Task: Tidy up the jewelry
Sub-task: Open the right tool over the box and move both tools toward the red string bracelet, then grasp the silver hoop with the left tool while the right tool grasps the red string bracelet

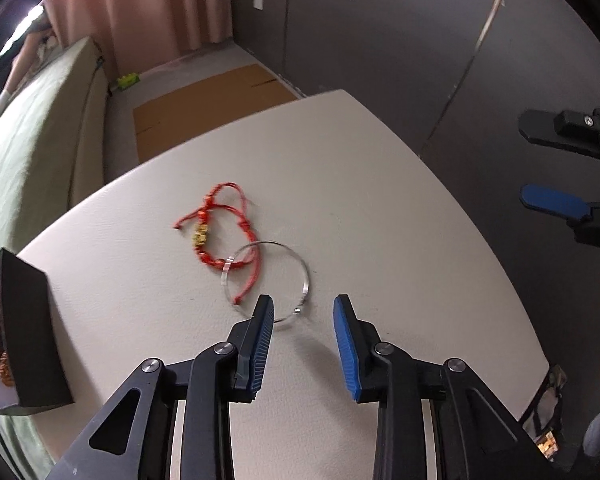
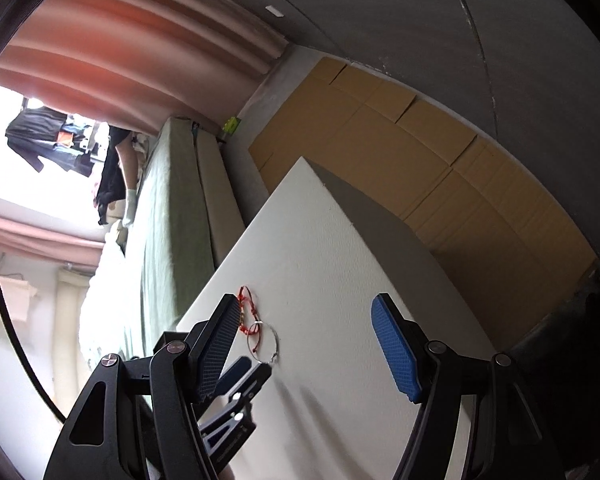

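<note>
A red cord bracelet with gold beads lies on the white table, overlapping a thin silver bangle. My left gripper is open and empty, just in front of the bangle, its left finger over the bangle's near rim. A black jewelry box stands open at the left edge, something orange inside. My right gripper is open, hovering off the table's right side. In the right wrist view, tilted, the right gripper is open and empty, with the bracelet, the bangle and the left gripper's fingers beyond.
A green mattress lies left of the table. Flattened cardboard lies on the floor beyond the far edge. Pink curtains and grey wall panels stand behind. A person stands by the window.
</note>
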Available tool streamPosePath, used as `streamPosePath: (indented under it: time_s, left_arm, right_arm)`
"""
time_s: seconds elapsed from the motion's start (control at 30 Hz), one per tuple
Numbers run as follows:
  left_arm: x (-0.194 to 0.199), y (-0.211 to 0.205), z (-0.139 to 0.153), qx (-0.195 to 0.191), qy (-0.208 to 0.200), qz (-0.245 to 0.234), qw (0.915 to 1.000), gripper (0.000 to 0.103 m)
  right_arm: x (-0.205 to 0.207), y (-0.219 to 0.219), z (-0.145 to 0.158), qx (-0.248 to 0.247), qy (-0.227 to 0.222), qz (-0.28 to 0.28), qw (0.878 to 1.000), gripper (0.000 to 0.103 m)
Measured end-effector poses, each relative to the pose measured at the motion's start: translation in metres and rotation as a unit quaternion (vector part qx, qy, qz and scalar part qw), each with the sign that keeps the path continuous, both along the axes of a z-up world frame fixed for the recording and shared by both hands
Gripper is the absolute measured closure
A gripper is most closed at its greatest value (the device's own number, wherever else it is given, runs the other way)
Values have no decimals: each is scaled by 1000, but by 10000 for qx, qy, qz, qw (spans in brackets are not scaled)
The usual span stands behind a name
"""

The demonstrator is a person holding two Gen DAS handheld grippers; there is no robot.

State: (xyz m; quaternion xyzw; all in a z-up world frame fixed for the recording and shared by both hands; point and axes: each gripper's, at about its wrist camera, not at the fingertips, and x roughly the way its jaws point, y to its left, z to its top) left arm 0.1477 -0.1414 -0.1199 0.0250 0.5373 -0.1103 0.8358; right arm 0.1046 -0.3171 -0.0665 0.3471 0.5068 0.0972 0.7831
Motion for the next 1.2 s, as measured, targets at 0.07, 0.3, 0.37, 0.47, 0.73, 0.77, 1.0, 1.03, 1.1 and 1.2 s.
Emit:
streamPosePath:
  time_s: [0.07, 0.3, 0.37, 0.47, 0.73, 0.77, 1.0, 1.03, 1.1, 1.2]
  left_arm:
    - [1, -4, -5, 148, 49, -61, 9999, 72]
    - [-1, 1, -10, 171, -54, 32, 9998, 103]
    - [-1, 9, -7, -9, -47, 113, 9999, 103]
    - [-5, 21, 3, -206, -157, 223, 9994, 103]
    - [-12, 57, 38, -576, -510, 496, 9958, 103]
    - [-14, 63, 44, -667, -567, 550, 9946, 103]
    - [-26, 102, 69, -901, -952, 939, 9869, 103]
    - [-27, 107, 71, -944, -994, 1002, 9855, 103]
    - [-31, 121, 74, -1091, -1062, 1158, 9815, 103]
    - [-39, 143, 75, -1239, -1204, 1448, 9743, 103]
  right_arm:
    - [1, 3, 0, -18, 22, 92, 10000, 34]
    - [4, 17, -2, -160, 32, 355, 9992, 34]
    - [5, 22, -2, -232, 22, 430, 9988, 34]
    - [7, 28, -4, -310, 41, 513, 9982, 34]
    - [13, 46, -12, -406, 97, 629, 9971, 34]
    - [14, 48, -13, -398, 98, 640, 9971, 34]
    - [21, 75, -16, -412, 59, 859, 9954, 34]
    - [21, 81, -16, -442, 37, 909, 9949, 35]
    - [23, 94, -16, -506, -23, 1047, 9932, 38]
    - [25, 111, -16, -536, -136, 1236, 9908, 47]
